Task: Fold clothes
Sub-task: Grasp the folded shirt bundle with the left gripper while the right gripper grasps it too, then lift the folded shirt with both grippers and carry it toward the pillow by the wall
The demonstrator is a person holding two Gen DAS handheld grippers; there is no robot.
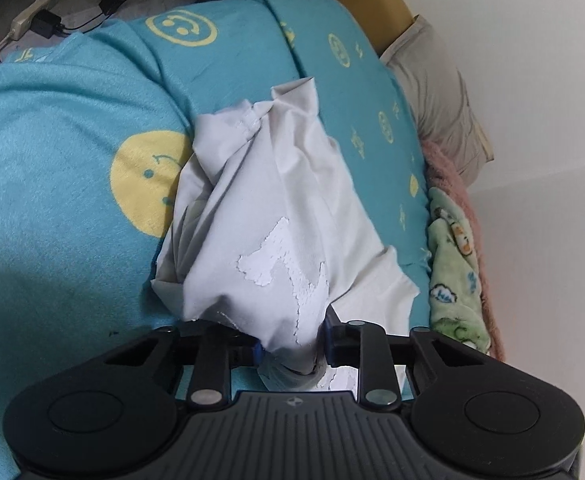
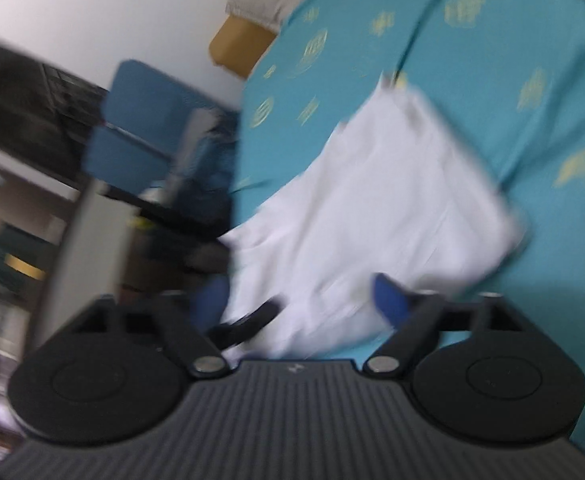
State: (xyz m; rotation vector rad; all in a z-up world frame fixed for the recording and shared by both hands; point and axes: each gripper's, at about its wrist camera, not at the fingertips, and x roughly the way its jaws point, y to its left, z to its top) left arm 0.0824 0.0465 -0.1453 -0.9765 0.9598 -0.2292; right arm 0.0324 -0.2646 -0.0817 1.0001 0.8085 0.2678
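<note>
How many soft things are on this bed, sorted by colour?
White: 1, the garment clamped in the left gripper
Teal: 1, the smiley bedspread
Grey: 1, the pillow
Pink: 1, the fuzzy blanket
Green: 1, the cartoon-print blanket
Total: 5

Bed (image 1: 64, 208) with teal smiley-print cover carries everything. White garment (image 1: 276, 200) lies bunched mid-bed, near edge lifted off. Far right along the wall: grey pillow (image 1: 436, 92), pink fuzzy blanket (image 1: 452, 184), green cartoon-print cloth (image 1: 452, 264) nearest.
</note>
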